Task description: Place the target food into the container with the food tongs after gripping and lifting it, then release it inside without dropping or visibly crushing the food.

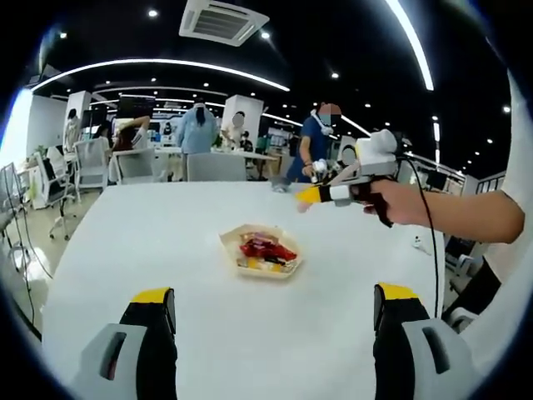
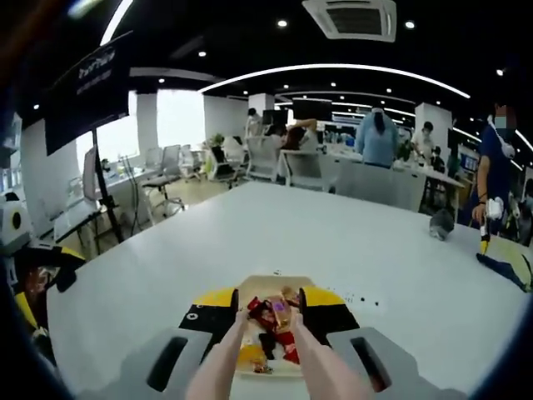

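My right gripper (image 2: pixel 268 321) clamps pale tongs (image 2: pixel 266 358) above the food tray (image 1: pixel 260 250) – left gripper (image 1: pixel 275 312) hangs spread; I'd pinch one piece gently, lifting straight

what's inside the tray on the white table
The tray holds a heap of red and yellow wrapped snacks. In the right gripper view the tongs reach over it, covering part of the pile; what lies underneath is hidden.
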Motion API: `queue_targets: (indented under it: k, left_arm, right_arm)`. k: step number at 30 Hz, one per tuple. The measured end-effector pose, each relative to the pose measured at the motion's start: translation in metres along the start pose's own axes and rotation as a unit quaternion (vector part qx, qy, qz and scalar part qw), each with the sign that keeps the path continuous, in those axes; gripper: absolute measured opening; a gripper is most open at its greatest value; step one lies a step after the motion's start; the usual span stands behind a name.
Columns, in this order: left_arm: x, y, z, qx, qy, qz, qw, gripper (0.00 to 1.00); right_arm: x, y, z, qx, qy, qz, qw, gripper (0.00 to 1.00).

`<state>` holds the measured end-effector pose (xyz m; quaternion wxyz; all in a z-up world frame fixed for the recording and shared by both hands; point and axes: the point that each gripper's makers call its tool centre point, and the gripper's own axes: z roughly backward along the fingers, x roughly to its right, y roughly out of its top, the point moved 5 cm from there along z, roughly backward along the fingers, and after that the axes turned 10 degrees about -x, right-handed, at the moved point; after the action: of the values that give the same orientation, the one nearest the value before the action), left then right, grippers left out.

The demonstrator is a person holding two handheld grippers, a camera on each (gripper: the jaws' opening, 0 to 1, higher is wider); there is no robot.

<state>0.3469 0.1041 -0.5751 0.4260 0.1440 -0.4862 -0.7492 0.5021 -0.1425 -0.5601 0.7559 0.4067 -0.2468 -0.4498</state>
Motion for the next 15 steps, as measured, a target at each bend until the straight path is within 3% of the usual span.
queue_targets:
  k: [15]
  left_arm:
    - [0.005, 0.003, 0.011, 0.011, -0.004, -0.012, 0.9999, 0.99]
  right_arm:
    - [-0.005, -0.005, 0.025, 0.004, 0.001, -0.023, 0.9997, 0.29]
